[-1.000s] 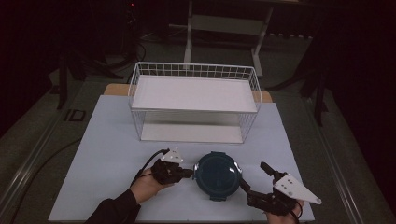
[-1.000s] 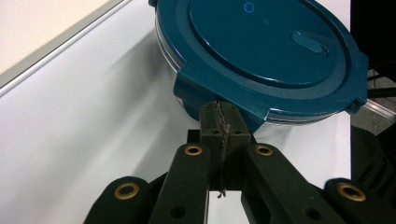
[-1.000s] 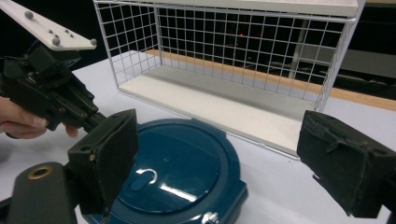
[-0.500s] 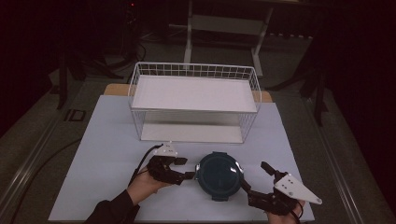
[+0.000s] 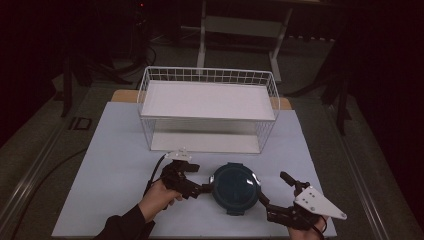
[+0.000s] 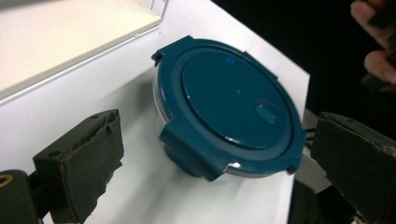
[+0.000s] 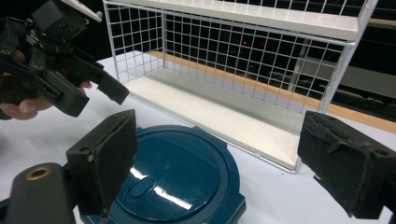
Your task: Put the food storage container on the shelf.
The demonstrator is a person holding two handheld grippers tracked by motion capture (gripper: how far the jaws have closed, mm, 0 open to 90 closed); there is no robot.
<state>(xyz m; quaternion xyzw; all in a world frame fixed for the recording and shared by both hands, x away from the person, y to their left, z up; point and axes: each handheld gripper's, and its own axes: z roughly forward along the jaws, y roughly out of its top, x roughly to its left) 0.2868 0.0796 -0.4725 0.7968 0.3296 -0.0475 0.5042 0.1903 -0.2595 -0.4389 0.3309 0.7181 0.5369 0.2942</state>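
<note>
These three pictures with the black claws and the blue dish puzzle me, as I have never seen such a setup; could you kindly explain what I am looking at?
No robot arm is involved: a person holds a hand tool with a two-jaw claw in each hand. The high view looks down from above the person's side of the white table. The other two pictures come from small cameras riding on each tool, looking along its own two black jaws.

On the table lies a round, dark blue lidded plastic container, with a white wire-mesh shelf rack behind it. The left claw sits at the container's left edge; its jaws have just been opening and now stand wide, apart from the lid. The right claw waits at the right edge, jaws also open. Nothing is held at present.
</note>
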